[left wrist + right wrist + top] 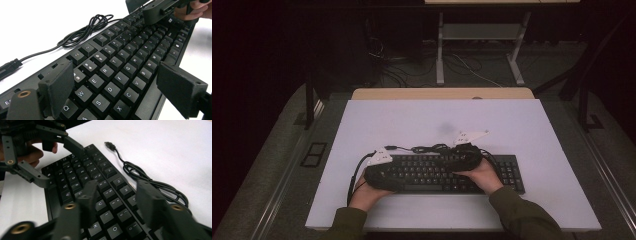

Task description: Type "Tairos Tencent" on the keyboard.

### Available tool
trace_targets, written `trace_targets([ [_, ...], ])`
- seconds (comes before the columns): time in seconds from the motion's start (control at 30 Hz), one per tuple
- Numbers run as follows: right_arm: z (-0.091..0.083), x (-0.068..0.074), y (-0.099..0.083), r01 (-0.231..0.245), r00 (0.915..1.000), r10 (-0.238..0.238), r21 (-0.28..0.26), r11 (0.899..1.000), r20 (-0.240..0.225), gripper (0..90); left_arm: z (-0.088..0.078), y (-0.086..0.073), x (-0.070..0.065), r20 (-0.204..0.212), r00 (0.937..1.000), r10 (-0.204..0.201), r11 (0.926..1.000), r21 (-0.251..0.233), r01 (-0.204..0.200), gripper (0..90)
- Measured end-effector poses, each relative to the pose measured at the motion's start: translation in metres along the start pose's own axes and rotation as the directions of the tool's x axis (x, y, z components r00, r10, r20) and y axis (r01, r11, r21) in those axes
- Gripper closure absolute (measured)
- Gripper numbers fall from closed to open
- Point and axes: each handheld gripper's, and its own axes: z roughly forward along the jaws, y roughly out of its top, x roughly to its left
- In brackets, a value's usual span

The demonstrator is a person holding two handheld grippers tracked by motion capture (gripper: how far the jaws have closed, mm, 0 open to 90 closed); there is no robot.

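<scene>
A black keyboard lies on the white table top, and both grippers are over it. My left gripper is low over the left letter keys. Its jaws are wide open, one pad by the number row and the other near the front edge. My right gripper hovers over the right-hand letter keys, open to a middling gap with only keys beneath. The two grippers face each other along the keyboard: left gripper, right gripper.
The keyboard's black cable lies in loose loops on the table behind it, with its USB plug free. Past the table's far edge are a wooden strip and a dark floor with stand legs.
</scene>
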Motion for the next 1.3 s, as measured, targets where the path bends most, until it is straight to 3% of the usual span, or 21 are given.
trace_targets([
  [0.23, 0.003, 0.004, -0.002, 0.025, 0.9994, -0.024, 0.04, 0.999, -0.023, 77.4, 0.0, 0.0, 0.0, 0.002, 1.0, 0.006, 1.0, 0.0, -0.006, 13.8],
  [0.47, 0.006, 0.005, -0.003, 0.035, 0.9988, -0.032, 0.065, 0.997, -0.037, 88.5, 0.001, 0.0, -0.001, 0.003, 1.0, 0.006, 1.0, 0.002, -0.006, 13.9],
  [0.93, 0.017, 0.006, -0.008, 0.034, 0.9989, -0.029, 0.13, 0.991, -0.036, 89.2, 0.002, 0.0, -0.001, 0.007, 1.0, 0.005, 1.0, 0.004, -0.005, 13.8],
  [1.3, 0.019, 0.006, -0.009, 0.031, 0.9992, -0.027, 0.148, 0.988, -0.029, 89.2, 0.001, 0.0, -0.001, 0.008, 1.0, 0.004, 1.0, 0.003, -0.004, 13.9],
])
